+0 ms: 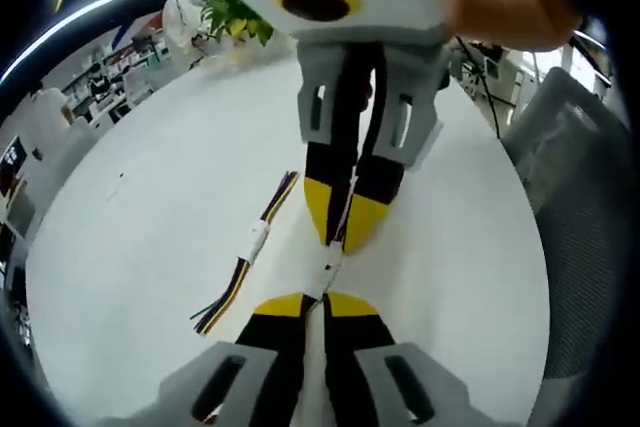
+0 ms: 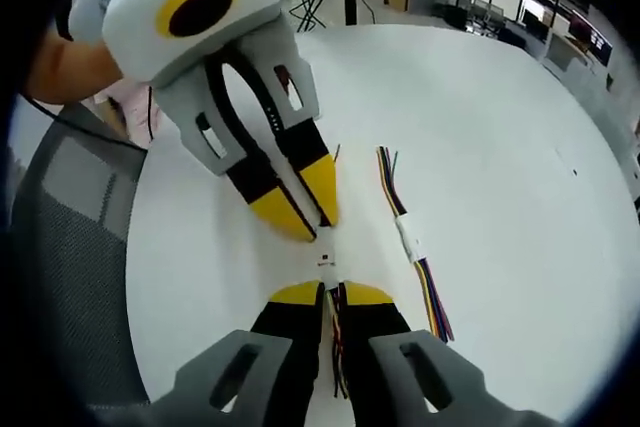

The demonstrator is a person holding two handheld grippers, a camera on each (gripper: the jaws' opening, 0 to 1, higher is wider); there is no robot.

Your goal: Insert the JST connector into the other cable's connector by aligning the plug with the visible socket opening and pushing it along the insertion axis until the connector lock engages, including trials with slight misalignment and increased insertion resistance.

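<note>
The small white JST connector pair [image 1: 330, 265] hangs between my two grippers above the white round table [image 1: 150, 207]. My left gripper [image 1: 318, 299] clenches one cable, my right gripper [image 2: 333, 290] the other. The halves look joined, though I cannot confirm the lock. A spare multicoloured ribbon cable [image 2: 412, 242] lies beside.

Round white matte table [image 1: 150, 217]. Left gripper [image 1: 318, 299]: yellow-tipped black jaws, grey slotted plastic body. Right gripper [image 2: 333, 292]: same yellow tips, black jaws, grey body. Small white plastic JST connector pair [image 2: 327, 259] with tiny red mark, between tips. Spare multicolour wire bundle [image 2: 412, 245]: yellow, black, purple, orange strands, white connector mid-length. Grey mesh chair back [image 2: 70, 247]. Green-and-yellow leafy plant [image 1: 235, 15].
</note>
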